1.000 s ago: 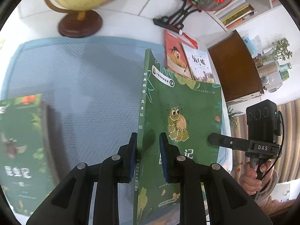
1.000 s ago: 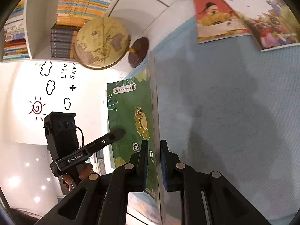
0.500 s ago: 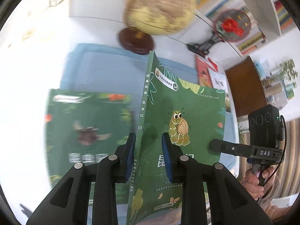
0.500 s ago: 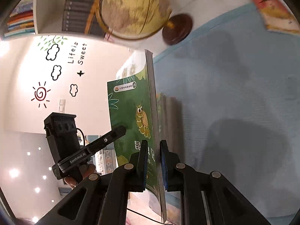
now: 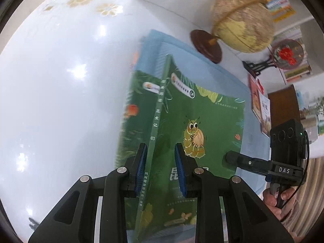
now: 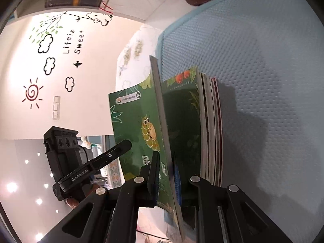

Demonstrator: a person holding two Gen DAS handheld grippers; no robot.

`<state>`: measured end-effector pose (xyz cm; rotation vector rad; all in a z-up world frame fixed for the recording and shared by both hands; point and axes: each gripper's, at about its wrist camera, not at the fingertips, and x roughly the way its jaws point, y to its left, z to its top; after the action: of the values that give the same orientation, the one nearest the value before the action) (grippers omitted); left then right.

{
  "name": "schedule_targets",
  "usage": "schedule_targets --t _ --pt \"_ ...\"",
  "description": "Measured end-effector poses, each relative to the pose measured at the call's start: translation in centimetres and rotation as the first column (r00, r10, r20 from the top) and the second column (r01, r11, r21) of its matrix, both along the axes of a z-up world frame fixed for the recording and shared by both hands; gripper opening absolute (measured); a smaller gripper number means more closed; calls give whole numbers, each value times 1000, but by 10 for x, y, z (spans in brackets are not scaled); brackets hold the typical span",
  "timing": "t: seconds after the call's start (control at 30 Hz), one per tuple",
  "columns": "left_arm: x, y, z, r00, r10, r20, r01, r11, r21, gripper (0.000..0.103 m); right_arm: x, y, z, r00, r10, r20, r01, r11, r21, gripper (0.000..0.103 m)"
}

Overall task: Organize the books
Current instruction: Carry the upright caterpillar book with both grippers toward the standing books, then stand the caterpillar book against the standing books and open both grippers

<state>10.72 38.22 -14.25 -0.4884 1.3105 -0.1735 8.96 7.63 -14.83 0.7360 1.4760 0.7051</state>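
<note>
**Green insect book held on edge over the stack**

Both tongs have hold of one thin paperback, a glossy green book (image 5: 202, 121) with a cartoon grub on its cover and a narrow printed spine. It stands on edge, cover facing the right-hand side of the left wrist view.

The left gripper (image 5: 160, 170) straddles the spine end: its ribbed blue pads sit either side of the book, the left pad against the spine, while the right pad seems to stand a little off the cover. Whether it truly pinches I cannot tell. The right gripper (image 6: 165, 174) is clenched on the book's opposite edge, its black fingers tight on the thin slab of pages.

Directly below and just left of the left gripper's fingers lies a stack of books (image 6: 210, 125), flat, its top cover the same leafy green with red berries; from the right gripper's side the stack shows as layered page edges, white and dark red. The held book's lower edge hangs close over that stack; contact is not clear.

Everything sits over a pale blue mat (image 6: 253, 60) with a dimpled, woven texture, spread on a shiny white tabletop (image 5: 60, 101) printed with faint flowers. Beyond the fingertips stands a round yellowish globe (image 5: 243, 20) on a turned dark wooden foot, and farther right a round fan with red blossoms (image 5: 287, 53) on a black stand. Two more flat picture books (image 5: 261, 109) lie off to the right of the left gripper.
</note>
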Motion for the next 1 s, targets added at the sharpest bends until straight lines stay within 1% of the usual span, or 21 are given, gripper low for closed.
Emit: schedule_targets --t 0.07,0.13,0.27,0.33,0.4,0.43,0.53,0.83,0.9,0.97,1.0 --pt "1 5 -6 1000 10 -10 -10 1000 -12 24 1 3 -3 1000 5 3 -5 1000 -17 14" --pt "2 7 -11 1000 17 -17 -17 1000 0 23 1 6 -7 1000 7 5 -7 999 -38 14" --pt "2 8 -9 1000 15 -3 -15 1000 -9 24 2 8 -13 1000 -5 15 6 997 -83 14" --pt "1 10 -9 1000 12 -5 -12 1000 -11 24 3 6 -14 1000 -12 9 13 997 -80 14" --pt "1 9 -7 1000 8 0 -8 1000 12 24 3 5 -14 1000 -14 9 15 997 -82 14" --pt "1 10 -6 1000 12 2 -12 1000 26 27 4 5 -14 1000 -15 11 16 996 -85 14" --pt "3 11 -6 1000 5 -1 -5 996 89 27 4 9 -11 1000 -21 15 23 996 -89 14" --pt "6 6 -7 1000 -12 -21 14 991 132 28 1 13 -9 1000 -22 17 24 994 -106 14" --pt "8 1 -7 1000 -11 -23 14 989 150 29 2 11 -10 1000 -23 12 23 996 -86 19" --pt "10 -1 -7 1000 -15 -24 19 986 164 29 2 12 -10 1000 -20 6 20 998 -56 28" --pt "9 -1 -7 1000 -16 -25 20 985 170 29 1 12 -10 1000 -20 4 20 999 -47 31"
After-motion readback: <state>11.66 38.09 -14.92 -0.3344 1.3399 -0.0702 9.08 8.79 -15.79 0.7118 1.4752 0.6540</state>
